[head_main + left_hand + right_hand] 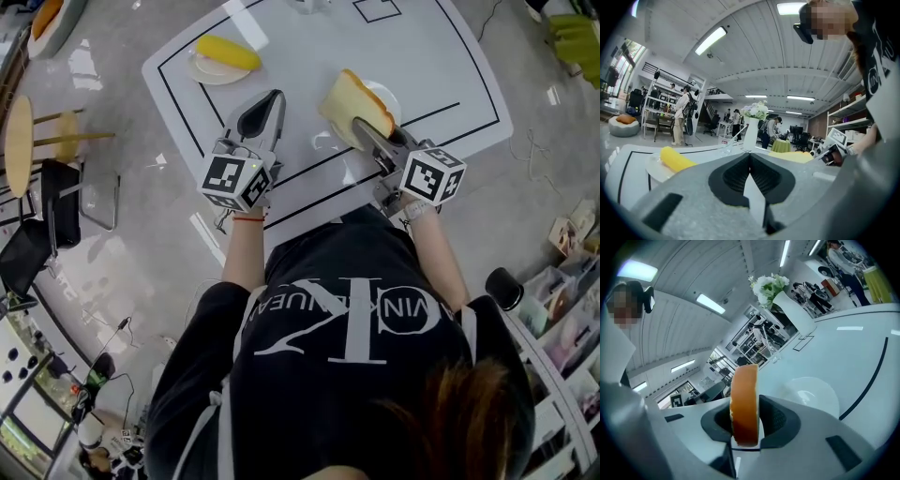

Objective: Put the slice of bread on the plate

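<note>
A: One slice of bread [354, 103] stands on edge, clamped between the right gripper [364, 129] jaws, over the near rim of the plate [385, 93]; carrying step.
B: Next: lower, tilt flat, release; left gripper [265, 111] jaws together, empty.

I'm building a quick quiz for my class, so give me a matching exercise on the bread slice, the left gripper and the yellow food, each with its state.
Things:
1. slice of bread
2. left gripper
3. yellow food

States:
A. lies on the left-hand plate
B. jaws together, nothing between them
C. clamped in the right gripper

Pairs: 1-C, 2-B, 3-A
</note>
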The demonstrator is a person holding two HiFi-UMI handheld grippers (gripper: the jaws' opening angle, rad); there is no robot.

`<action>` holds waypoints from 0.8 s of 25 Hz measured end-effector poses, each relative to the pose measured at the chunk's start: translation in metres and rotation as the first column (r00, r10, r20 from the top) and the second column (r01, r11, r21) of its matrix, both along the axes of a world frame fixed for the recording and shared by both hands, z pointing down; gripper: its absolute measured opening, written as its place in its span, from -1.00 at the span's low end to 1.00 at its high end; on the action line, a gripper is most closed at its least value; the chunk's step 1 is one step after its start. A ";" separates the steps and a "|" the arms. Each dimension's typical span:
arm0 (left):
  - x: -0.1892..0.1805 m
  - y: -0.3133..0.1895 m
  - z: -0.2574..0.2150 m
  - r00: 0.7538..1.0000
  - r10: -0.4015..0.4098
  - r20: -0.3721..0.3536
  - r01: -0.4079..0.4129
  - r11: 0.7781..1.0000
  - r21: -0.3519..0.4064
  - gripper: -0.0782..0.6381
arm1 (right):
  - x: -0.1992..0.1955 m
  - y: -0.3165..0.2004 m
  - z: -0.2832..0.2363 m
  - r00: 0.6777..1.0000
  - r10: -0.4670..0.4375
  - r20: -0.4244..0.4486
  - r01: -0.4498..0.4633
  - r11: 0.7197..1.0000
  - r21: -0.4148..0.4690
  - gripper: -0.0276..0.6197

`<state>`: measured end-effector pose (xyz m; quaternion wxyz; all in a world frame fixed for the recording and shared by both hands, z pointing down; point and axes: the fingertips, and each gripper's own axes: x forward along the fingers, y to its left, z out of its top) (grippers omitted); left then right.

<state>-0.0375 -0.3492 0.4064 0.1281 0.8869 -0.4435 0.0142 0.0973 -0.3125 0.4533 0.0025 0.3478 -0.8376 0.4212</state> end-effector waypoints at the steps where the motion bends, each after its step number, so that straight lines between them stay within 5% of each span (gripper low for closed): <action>1: 0.000 0.000 0.000 1.000 -0.004 -0.001 0.004 1.000 -0.002 -0.78 | 0.001 -0.001 0.001 1.000 0.005 0.016 -0.004 1.000 -0.022 -0.61; 10: 0.004 -0.002 0.000 1.000 -0.018 0.009 0.018 1.000 -0.007 -0.78 | 0.009 -0.002 0.019 1.000 0.000 -0.022 -0.003 0.991 -0.135 -0.59; 20: 0.012 -0.003 0.000 1.000 -0.009 0.005 0.009 1.000 -0.006 -0.78 | 0.009 0.005 0.030 0.981 -0.113 -0.160 0.091 0.986 -0.141 -0.21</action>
